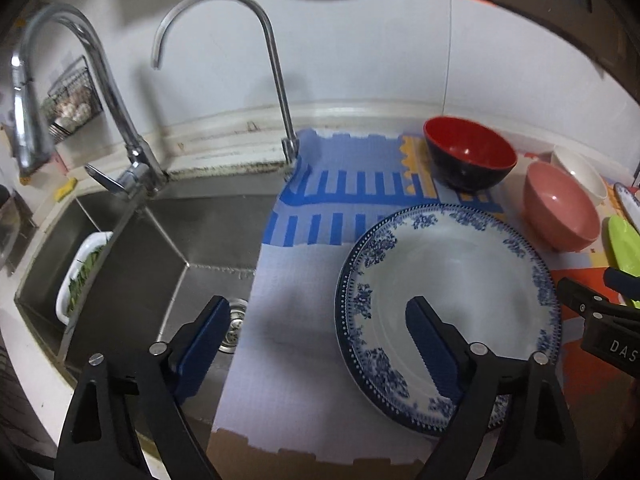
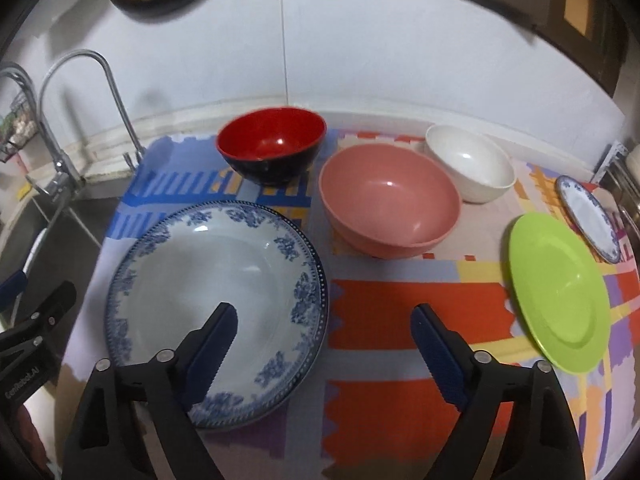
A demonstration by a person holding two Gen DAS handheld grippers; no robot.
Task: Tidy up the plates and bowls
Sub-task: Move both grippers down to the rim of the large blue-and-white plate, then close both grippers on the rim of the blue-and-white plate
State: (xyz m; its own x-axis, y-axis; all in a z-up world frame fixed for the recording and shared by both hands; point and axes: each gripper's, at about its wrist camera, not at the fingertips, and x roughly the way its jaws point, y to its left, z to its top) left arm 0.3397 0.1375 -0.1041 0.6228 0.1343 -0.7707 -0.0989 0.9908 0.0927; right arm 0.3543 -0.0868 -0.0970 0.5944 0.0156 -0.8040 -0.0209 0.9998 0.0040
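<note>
A large blue-and-white plate (image 1: 448, 280) (image 2: 208, 264) lies flat on the patterned mat, right of the sink. My left gripper (image 1: 318, 308) is open and straddles the plate's left rim: one finger hangs over the sink edge, the other over the plate's inside. My right gripper (image 2: 323, 312) is open astride the right rim, with nothing pressed between its pads. Behind the plate stand a red-and-black bowl (image 2: 272, 148), a pink bowl (image 2: 390, 204) and a white bowl (image 2: 470, 164). A green plate (image 2: 560, 292) and a small blue-and-white plate (image 2: 590, 216) lie at the right.
A steel sink (image 1: 160, 240) with two tall faucets (image 1: 272, 60) lies to the left; a white basket of greens (image 1: 84, 272) sits inside it. The colourful mat (image 2: 400, 320) covers the counter up to the white wall. A wire rack (image 2: 624, 184) stands at the far right.
</note>
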